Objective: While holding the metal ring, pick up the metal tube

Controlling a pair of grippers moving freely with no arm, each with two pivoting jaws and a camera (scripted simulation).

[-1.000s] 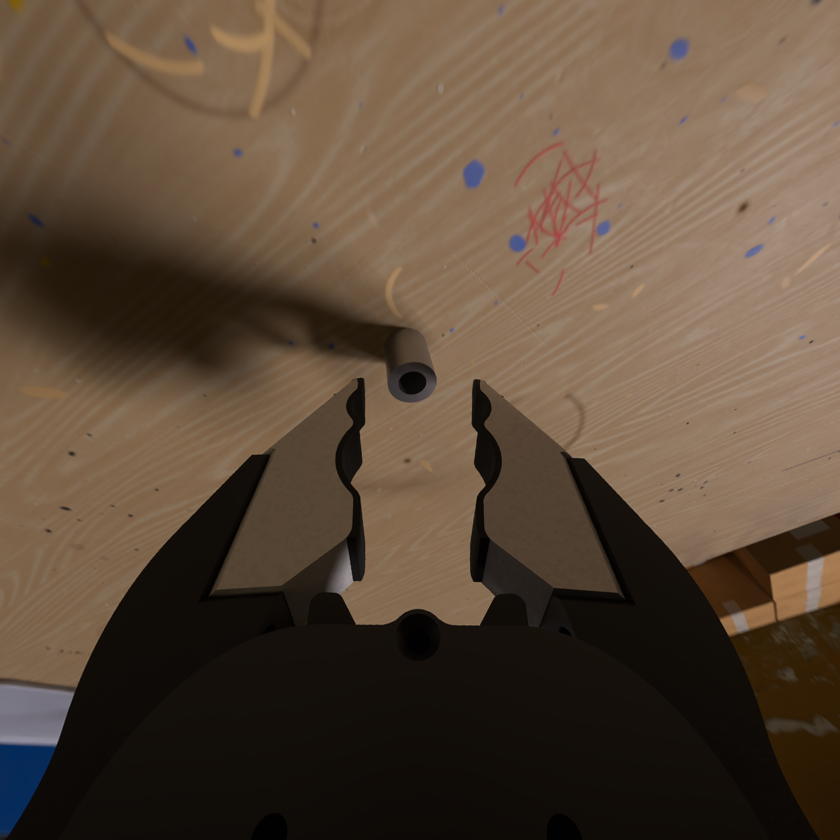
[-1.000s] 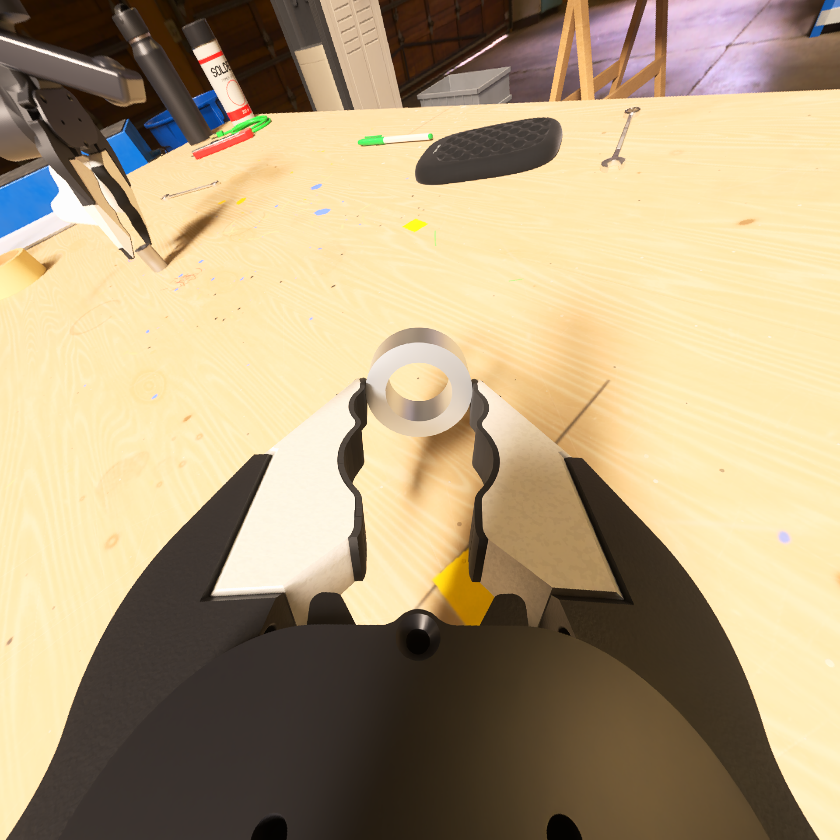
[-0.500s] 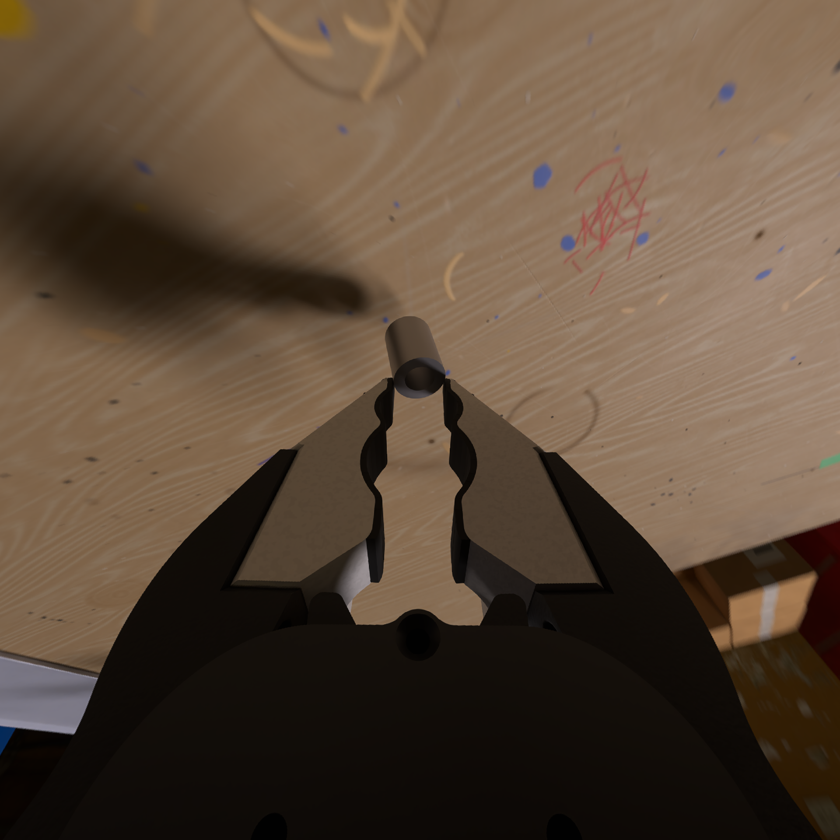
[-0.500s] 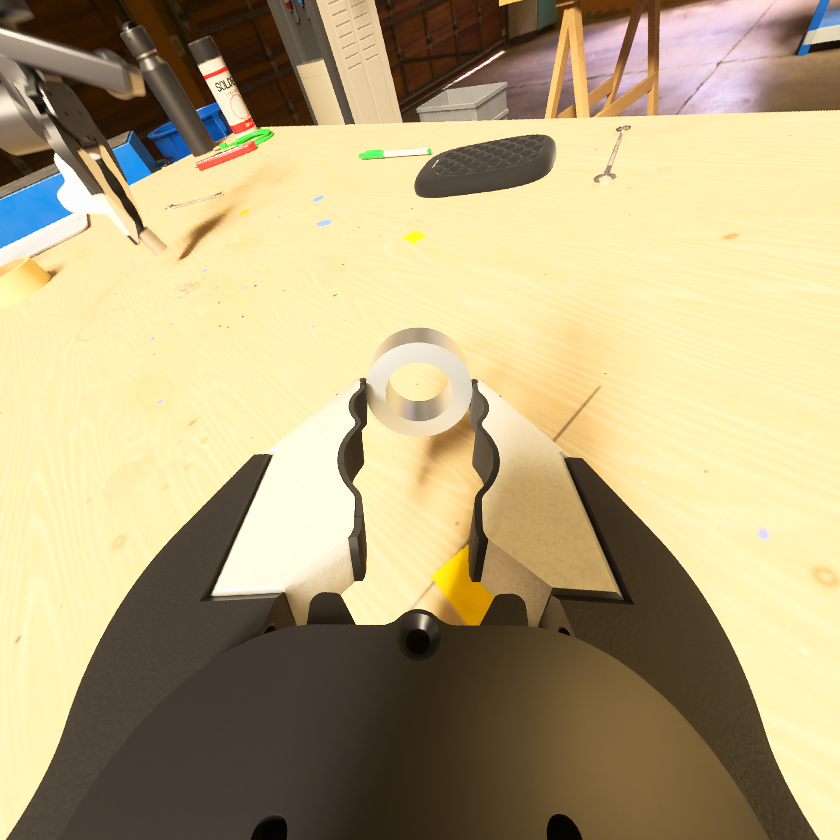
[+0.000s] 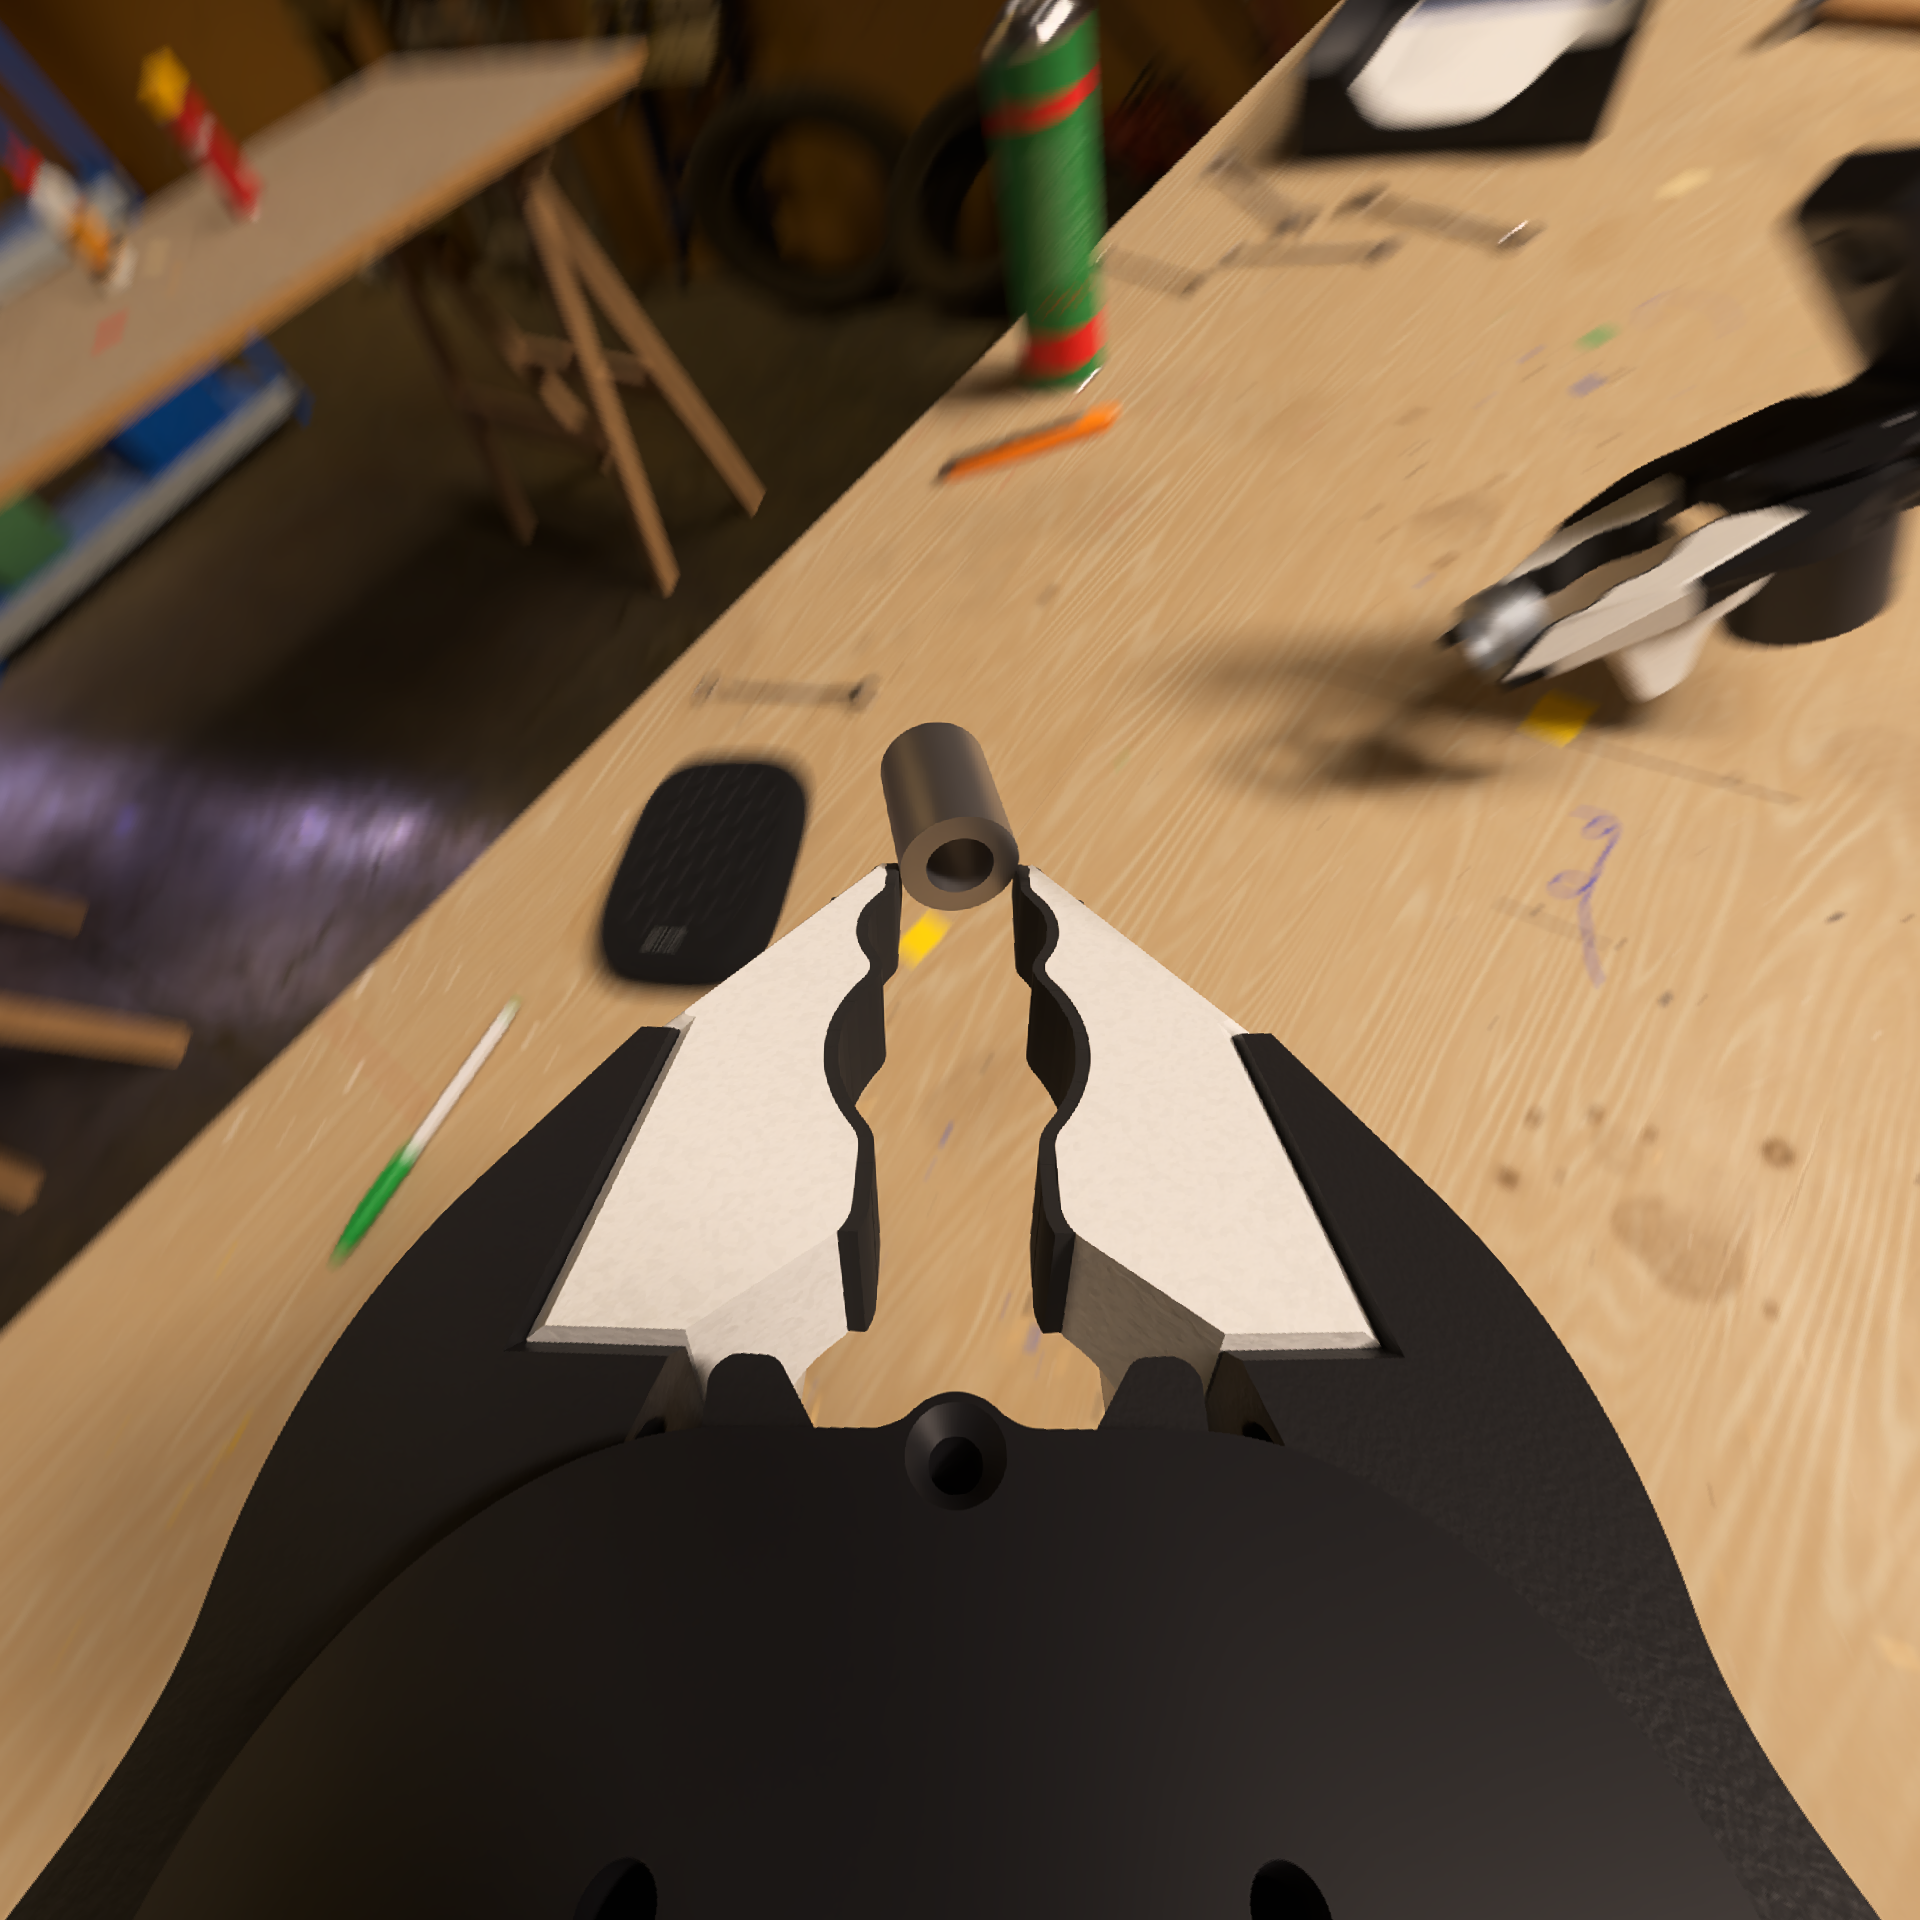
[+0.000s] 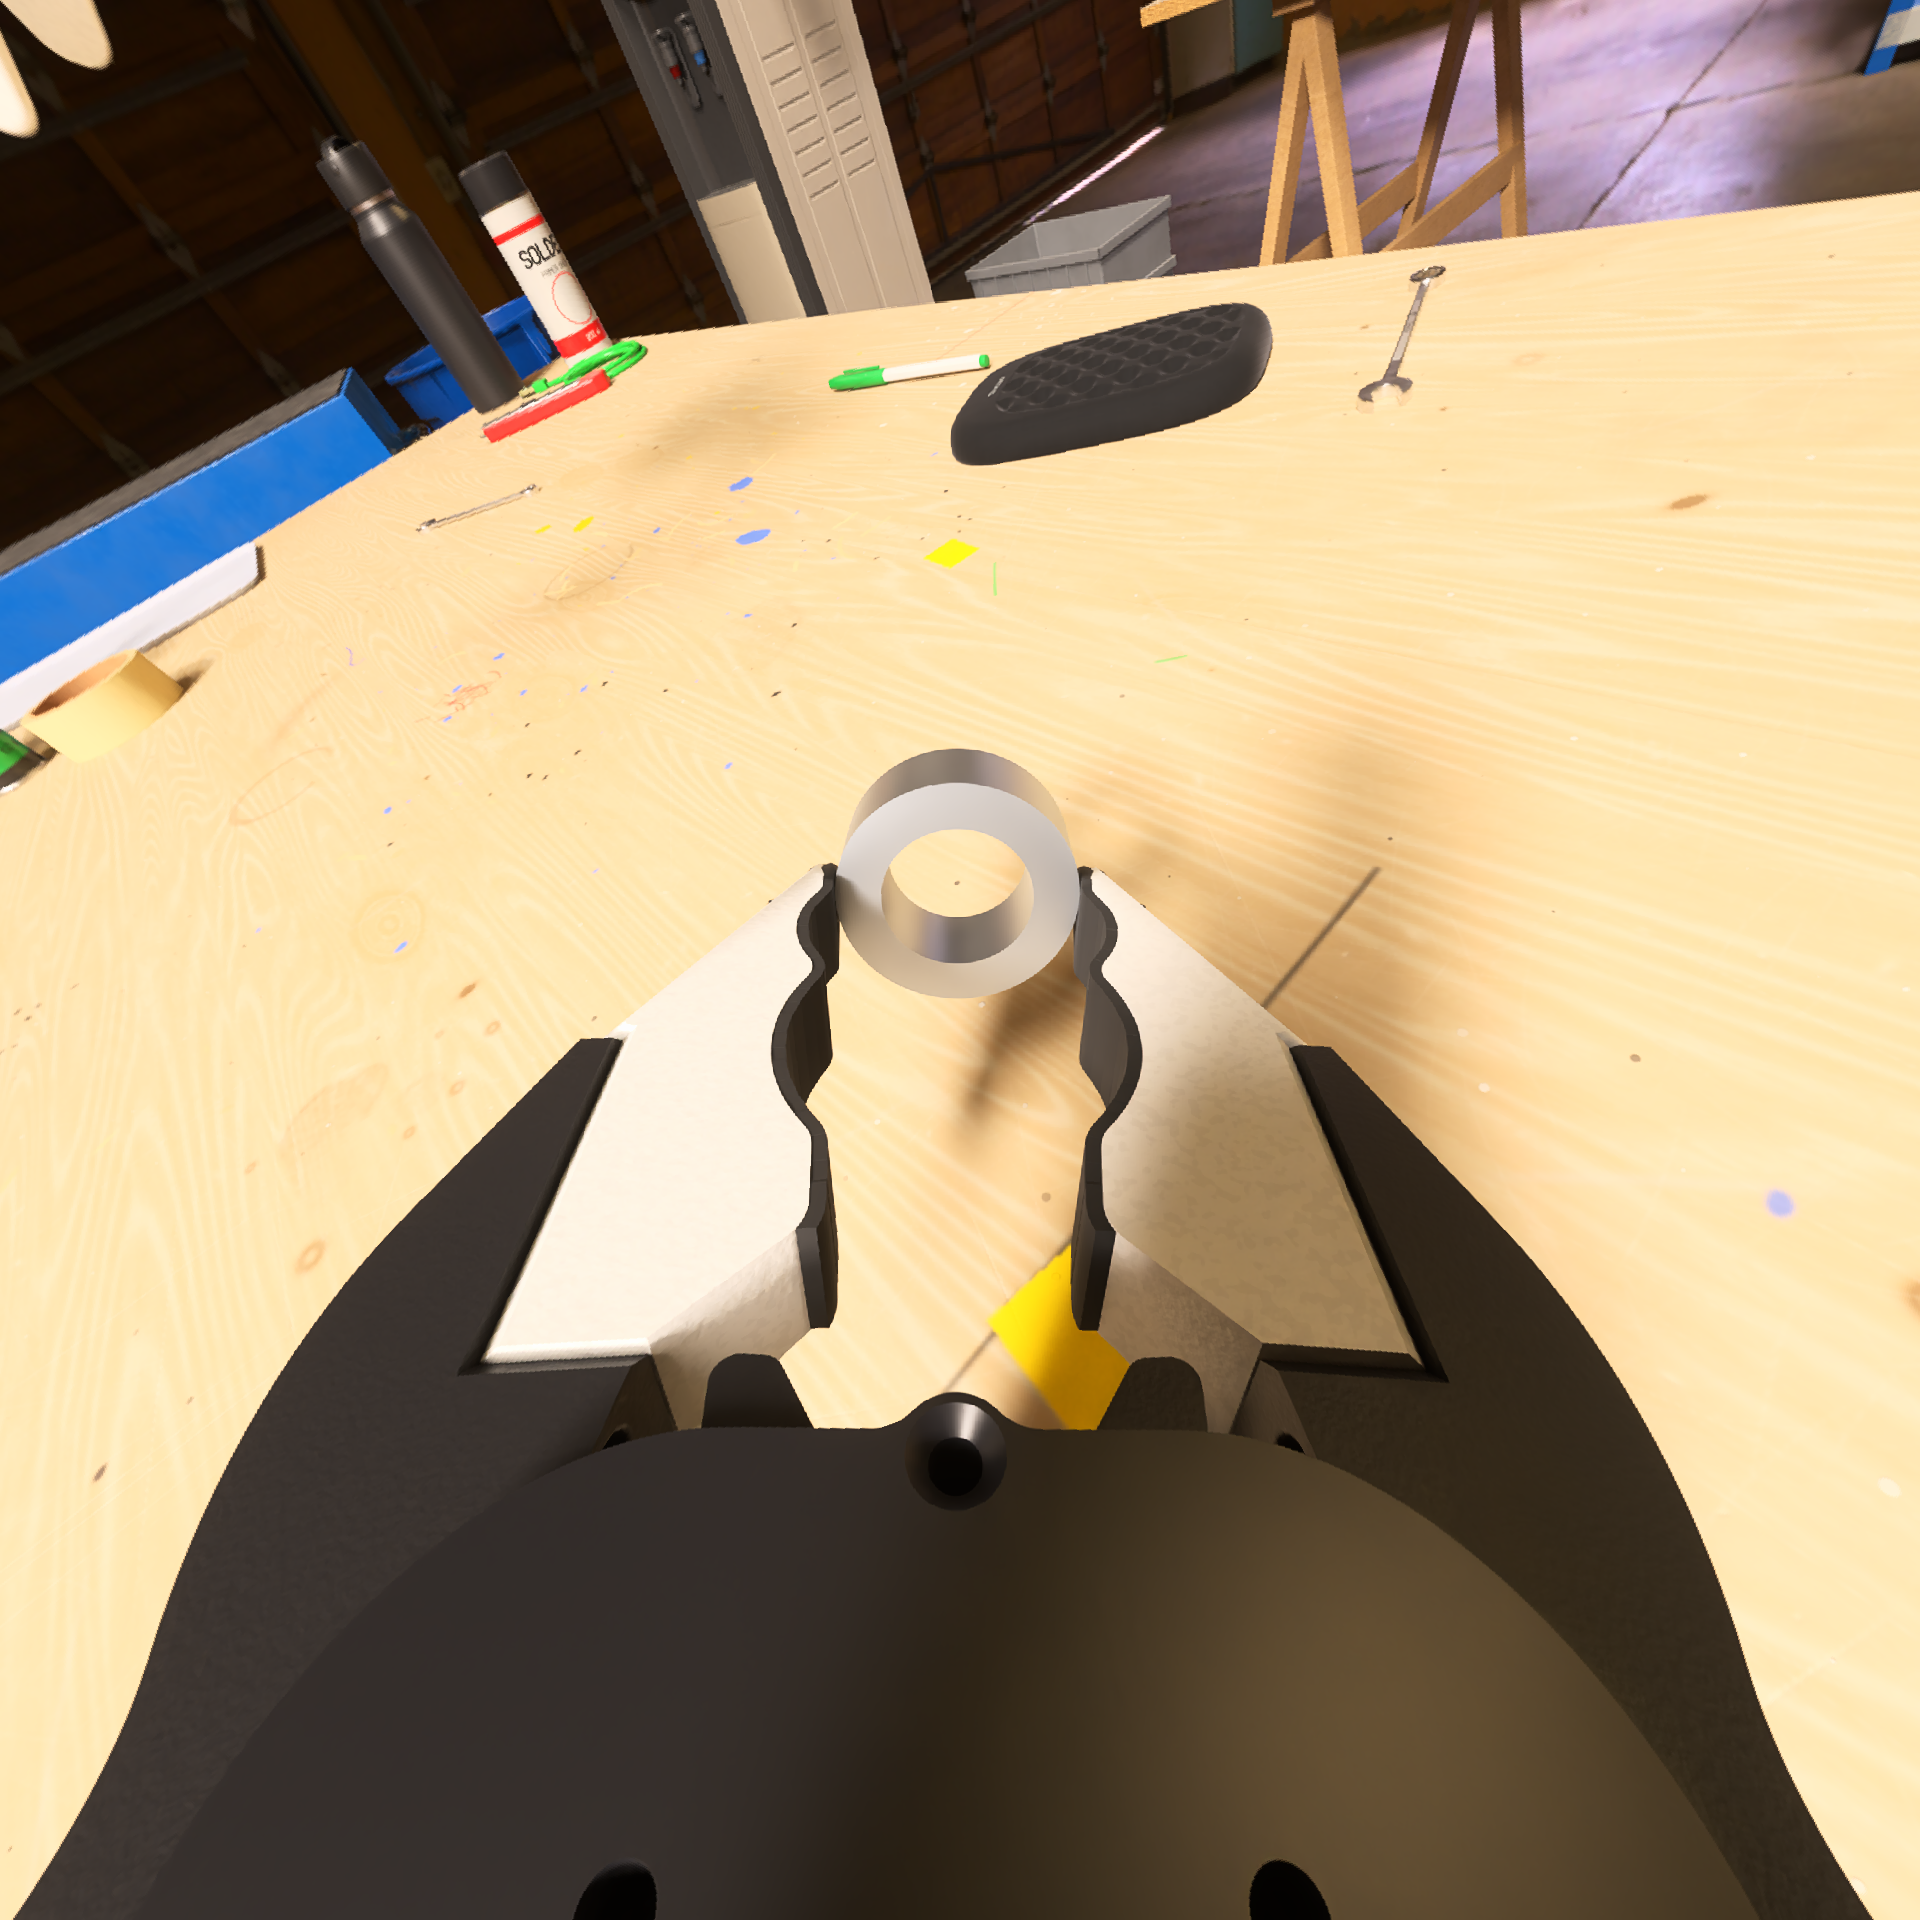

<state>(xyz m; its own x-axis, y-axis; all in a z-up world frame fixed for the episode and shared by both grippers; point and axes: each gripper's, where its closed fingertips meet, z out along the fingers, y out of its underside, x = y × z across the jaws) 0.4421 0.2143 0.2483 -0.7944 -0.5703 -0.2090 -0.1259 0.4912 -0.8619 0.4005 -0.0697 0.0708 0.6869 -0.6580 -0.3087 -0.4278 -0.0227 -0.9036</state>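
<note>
My left gripper [image 5: 956,883] is shut on the metal tube [image 5: 943,810], a short dark grey tube held at the fingertips with its open end facing the camera, raised above the wooden table [image 5: 1351,935]. My right gripper [image 6: 956,883] is shut on the metal ring [image 6: 1049,904], a pale grey thick ring held between the fingertips above the table [image 6: 1455,727]. The right gripper with the ring also shows in the left wrist view [image 5: 1579,603], off to the right, blurred.
A black pad [image 6: 1117,379] [image 5: 707,868], a green marker [image 6: 904,371] [image 5: 416,1143], a wrench [image 6: 1397,338], a red tool [image 6: 545,403], bottles [image 6: 416,270], a tape roll [image 6: 99,704] and a blue box [image 6: 156,540] lie at the table's far edges. A green can [image 5: 1044,197] stands at the edge.
My left gripper closed on the tube, lifted it off the table and swung upward to look along the table. It has left the right wrist view. The right gripper stays shut on the ring.
</note>
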